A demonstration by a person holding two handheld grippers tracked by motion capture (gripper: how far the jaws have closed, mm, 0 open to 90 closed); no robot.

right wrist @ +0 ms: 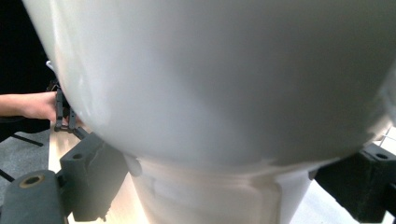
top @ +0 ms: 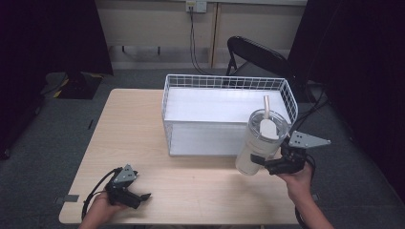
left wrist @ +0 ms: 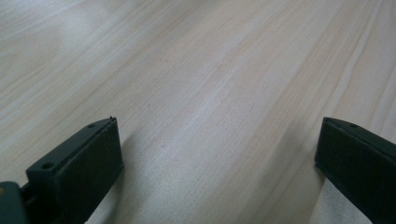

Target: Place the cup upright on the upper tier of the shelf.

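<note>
A white tumbler (top: 260,145) with a clear lid and a beige straw hangs tilted above the table's right side, in front of the wire basket (top: 224,82). My right gripper (top: 270,164) is shut on the tumbler's lower body. In the right gripper view the tumbler (right wrist: 224,84) bulges very close, with the jaws pressed on its narrow base. My left gripper (top: 137,197) rests low on the wooden table (top: 133,129) near the front left edge, open. In the left gripper view its two black jaws stand wide apart over bare wood (left wrist: 210,93), my left gripper (left wrist: 219,154) holding nothing.
The white wire basket stands at the back middle of the table with a white shelf inside. A black folding chair (top: 260,55) stands behind the table. Dark curtains hang at both sides. The other hand (right wrist: 32,105) appears far off in the right gripper view.
</note>
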